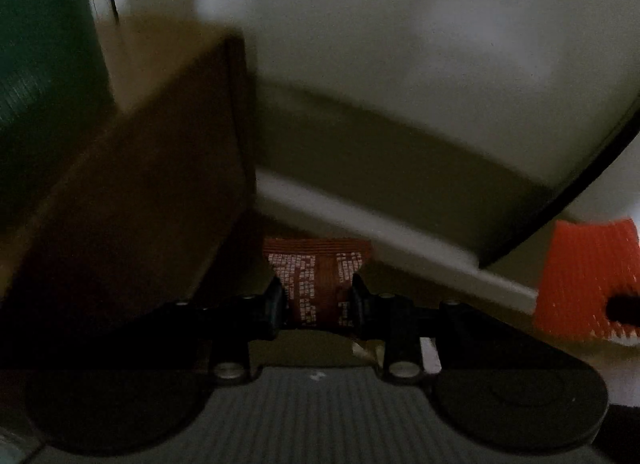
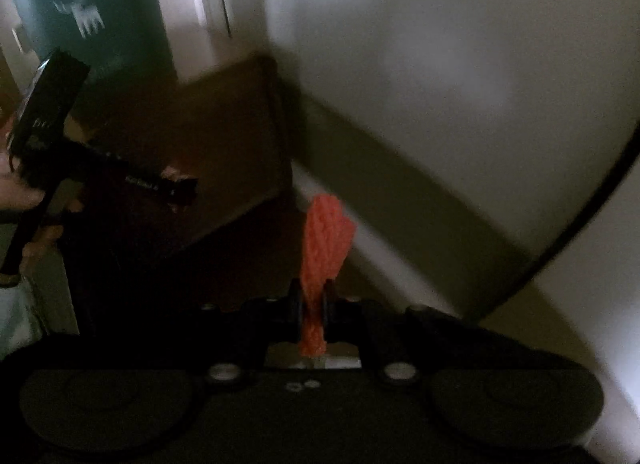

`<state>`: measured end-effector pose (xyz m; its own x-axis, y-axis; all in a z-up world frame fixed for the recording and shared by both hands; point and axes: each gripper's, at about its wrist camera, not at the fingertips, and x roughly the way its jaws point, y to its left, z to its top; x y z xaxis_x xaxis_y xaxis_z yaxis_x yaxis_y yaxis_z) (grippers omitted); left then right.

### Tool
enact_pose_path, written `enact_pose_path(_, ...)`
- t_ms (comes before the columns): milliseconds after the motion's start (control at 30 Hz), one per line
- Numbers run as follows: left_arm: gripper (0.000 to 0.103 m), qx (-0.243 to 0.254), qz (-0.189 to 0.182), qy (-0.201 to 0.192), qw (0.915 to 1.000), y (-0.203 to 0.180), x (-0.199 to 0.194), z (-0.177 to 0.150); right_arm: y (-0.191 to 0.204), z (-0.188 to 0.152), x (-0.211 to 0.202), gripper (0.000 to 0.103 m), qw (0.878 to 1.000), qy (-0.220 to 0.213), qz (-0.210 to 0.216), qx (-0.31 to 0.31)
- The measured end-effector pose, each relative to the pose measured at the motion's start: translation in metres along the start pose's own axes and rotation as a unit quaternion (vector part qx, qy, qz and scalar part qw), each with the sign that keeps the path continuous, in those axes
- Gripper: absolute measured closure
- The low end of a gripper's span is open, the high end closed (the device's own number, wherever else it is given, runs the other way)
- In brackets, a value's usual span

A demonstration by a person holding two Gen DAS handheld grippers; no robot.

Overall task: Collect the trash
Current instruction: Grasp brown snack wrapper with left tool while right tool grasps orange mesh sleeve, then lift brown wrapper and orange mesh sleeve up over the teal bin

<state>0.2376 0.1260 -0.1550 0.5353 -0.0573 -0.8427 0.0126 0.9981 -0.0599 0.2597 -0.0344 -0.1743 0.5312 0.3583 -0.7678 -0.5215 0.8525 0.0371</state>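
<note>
Brown printed wrapper (image 1: pixel 318 284), thin and limp, pinched in left tongs (image 1: pixel 318 296). Orange mesh scrap (image 2: pixel 324 248), soft, drooping, nipped at its base by right tongs (image 2: pixel 312 304).

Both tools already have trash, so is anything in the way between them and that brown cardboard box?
Nothing visible: the wrapper and orange mesh are clamped, and only bare wall and floor separate them from the cardboard box.

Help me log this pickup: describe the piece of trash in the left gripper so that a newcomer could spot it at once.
Start at the big brown cardboard box and look right of it to the left gripper. Pinched there is a flat reddish-brown wrapper with small white print, unlike the plain orange mesh scrap further right.
</note>
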Motion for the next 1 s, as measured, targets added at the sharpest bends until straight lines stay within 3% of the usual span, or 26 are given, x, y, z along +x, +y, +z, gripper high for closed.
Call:
enact_pose_path(233, 0.071, 0.022, 0.017, -0.117, 0.9928, 0.012, -0.108, 0.044, 0.031, 0.069, -0.059, 0.096, 0.992, -0.106, -0.011, -0.061)
enact_pose_path(567, 0.071, 0.028, 0.050, -0.244, 0.9680, 0.047, -0.235, 0.085, 0.094, 0.150, -0.125, 0.096, 0.964, -0.224, -0.009, -0.140)
enact_pose_path(833, 0.071, 0.030, 0.088, -0.299, 0.9497, 0.083, -0.299, 0.107, 0.155, 0.202, -0.148, 0.096, 0.940, -0.289, 0.007, -0.183)
enact_pose_path(1000, 0.071, 0.031, 0.113, -0.313, 0.9426, 0.097, -0.324, 0.122, 0.193, 0.237, -0.141, 0.096, 0.934, -0.305, 0.028, -0.187)
